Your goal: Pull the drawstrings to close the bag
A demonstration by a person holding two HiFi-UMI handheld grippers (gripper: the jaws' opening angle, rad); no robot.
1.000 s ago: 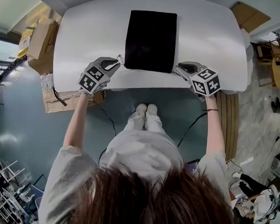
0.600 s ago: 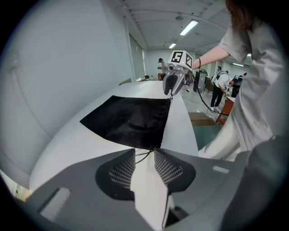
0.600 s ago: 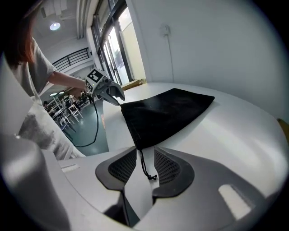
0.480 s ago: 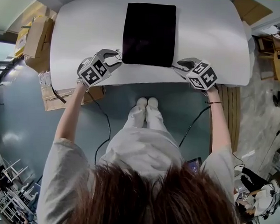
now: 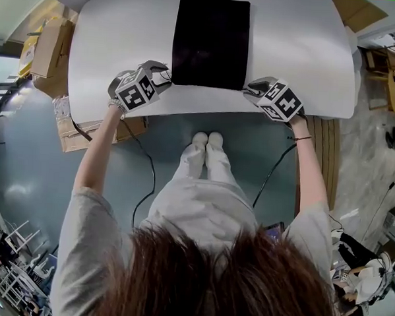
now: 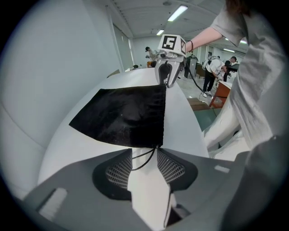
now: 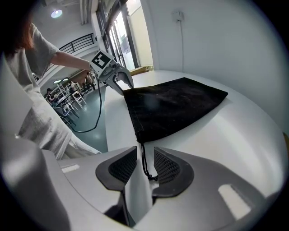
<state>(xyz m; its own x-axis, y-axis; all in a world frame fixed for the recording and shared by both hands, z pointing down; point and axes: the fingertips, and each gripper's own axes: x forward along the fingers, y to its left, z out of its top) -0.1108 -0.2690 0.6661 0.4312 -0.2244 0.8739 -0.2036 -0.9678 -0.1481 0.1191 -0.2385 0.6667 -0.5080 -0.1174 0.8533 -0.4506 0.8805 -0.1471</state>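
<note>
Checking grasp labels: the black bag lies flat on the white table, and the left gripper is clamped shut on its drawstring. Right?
Not clamped: the left gripper view shows the left gripper with jaws apart, just opened wider, and the drawstring lying loose between them. The black bag does lie flat on the white table.

No legible words, numbers or brand names anywhere in view. Only black-and-white square code markers, patterns rather than lettering, on the faces of the marker cube (image 5: 136,90) of the left gripper (image 5: 163,78) and on the matching cube of the right gripper (image 5: 249,89).
</note>
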